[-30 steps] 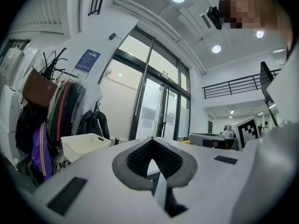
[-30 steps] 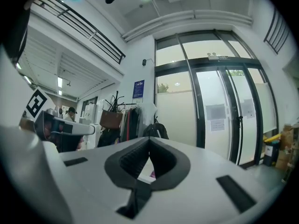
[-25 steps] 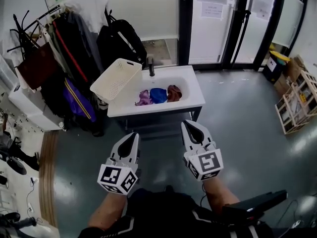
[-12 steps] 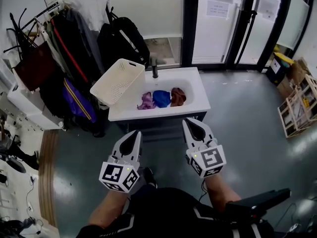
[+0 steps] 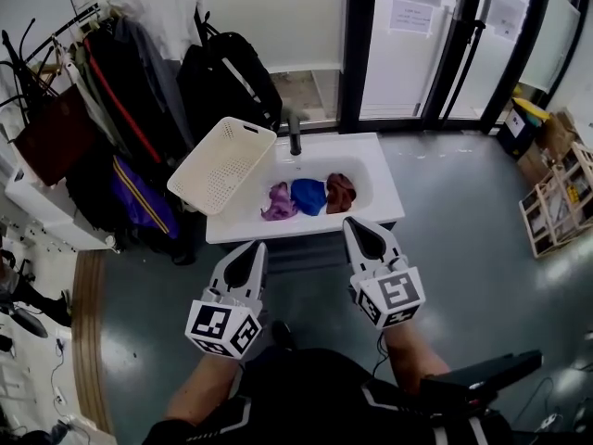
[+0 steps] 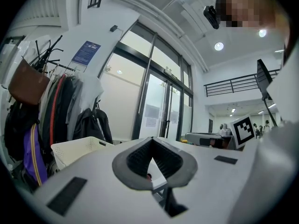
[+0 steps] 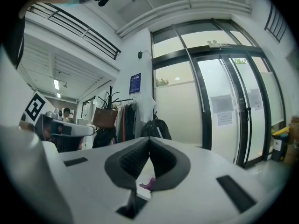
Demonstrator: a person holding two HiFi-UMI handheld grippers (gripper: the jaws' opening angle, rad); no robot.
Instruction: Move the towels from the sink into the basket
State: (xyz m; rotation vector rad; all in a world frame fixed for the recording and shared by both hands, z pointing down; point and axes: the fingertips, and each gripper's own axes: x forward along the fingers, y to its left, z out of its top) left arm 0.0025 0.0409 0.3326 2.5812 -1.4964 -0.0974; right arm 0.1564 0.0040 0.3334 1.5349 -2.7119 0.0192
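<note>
- Sink [image 5: 382, 171]: white, far centre. Holds all three towels; nothing looks transferred.
- Basket [image 5: 222, 163]: white, tilted against the sink's left end, apparently empty.
- Left gripper [image 5: 257, 246]: near, short of the sink, jaws together, nothing between them.
- Right gripper [image 5: 351, 222]: near, likewise closed and empty.
- Purple towel [image 5: 278, 202], blue towel [image 5: 308, 196], brown towel [image 5: 340, 192]: side by side in the basin, left to right. All three moves remain.

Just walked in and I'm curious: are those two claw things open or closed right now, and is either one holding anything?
Left gripper: closed, holding nothing.
Right gripper: closed, holding nothing.
</note>
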